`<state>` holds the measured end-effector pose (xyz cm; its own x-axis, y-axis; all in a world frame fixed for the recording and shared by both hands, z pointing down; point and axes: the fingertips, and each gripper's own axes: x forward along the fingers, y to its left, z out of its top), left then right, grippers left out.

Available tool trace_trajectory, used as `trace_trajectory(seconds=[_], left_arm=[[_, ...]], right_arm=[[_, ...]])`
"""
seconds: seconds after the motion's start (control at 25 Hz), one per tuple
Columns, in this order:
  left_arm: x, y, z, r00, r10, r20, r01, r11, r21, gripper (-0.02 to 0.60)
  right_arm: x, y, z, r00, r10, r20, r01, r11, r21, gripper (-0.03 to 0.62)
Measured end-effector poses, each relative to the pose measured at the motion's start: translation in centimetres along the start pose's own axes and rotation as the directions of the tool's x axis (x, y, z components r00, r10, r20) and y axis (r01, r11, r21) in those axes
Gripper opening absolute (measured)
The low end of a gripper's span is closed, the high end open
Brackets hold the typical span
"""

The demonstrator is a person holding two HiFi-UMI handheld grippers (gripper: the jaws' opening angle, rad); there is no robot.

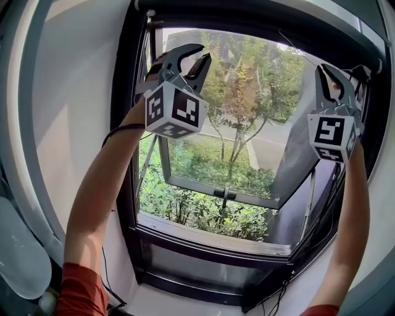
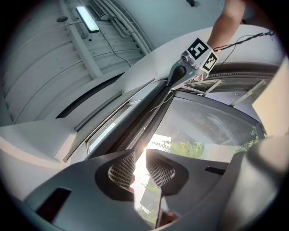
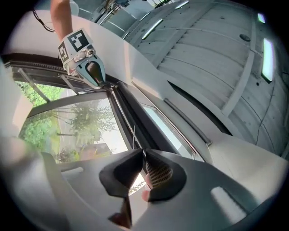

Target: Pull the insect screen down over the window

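Note:
A black-framed window [image 1: 126, 185] stands with its sash swung outward onto trees. The insect screen's dark housing rail [image 1: 259, 13] runs along the top of the frame, and it also shows as the rail [image 2: 146, 115] and the rail [image 3: 128, 113]. Both arms are raised. My left gripper [image 1: 200, 54] is up at the top left corner, just under the rail. Its jaws [image 2: 140, 169] stand a little apart with only daylight between them. My right gripper [image 1: 328, 73] is at the top right corner. Its jaws [image 3: 143, 169] show a narrow slit and hold nothing. Each gripper view shows the other gripper, the right one [image 2: 185, 72] and the left one [image 3: 90, 67].
A white wall [image 1: 74, 92] flanks the window on the left. The open glass sash [image 1: 216, 179] and its stay arms project outward below. A thin cord [image 2: 163, 100] hangs by the rail. Ceiling panels with a strip light [image 2: 88, 19] are overhead.

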<state>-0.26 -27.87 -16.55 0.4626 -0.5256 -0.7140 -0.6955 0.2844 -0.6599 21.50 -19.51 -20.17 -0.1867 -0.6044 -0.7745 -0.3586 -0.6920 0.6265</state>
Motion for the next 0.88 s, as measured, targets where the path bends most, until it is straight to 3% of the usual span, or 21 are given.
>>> trace_trajectory(seconds=[0.24,0.64,0.88], left_arm=[[3.0,1.8,-0.8,0.996,-0.031,-0.088,0.037,0.997,0.071,0.119],[6.1,5.1,-1.4,0.983,0.000,-0.186,0.044,0.972,0.229,0.126],[7.2,5.4,-3.7,0.956,-0.031,-0.291,0.120,0.949,0.292,0.171]], right_arm=[[2.3,-1.5,-1.9,0.995,0.022,-0.101,-0.030,0.997,-0.072,0.048],[4.6,-3.7,-3.6,0.977,0.037,-0.208,-0.085,0.971,-0.223,0.048],[5.2,-2.8,-5.4,0.931,0.148,-0.335,-0.242,0.935,-0.260,0.109]])
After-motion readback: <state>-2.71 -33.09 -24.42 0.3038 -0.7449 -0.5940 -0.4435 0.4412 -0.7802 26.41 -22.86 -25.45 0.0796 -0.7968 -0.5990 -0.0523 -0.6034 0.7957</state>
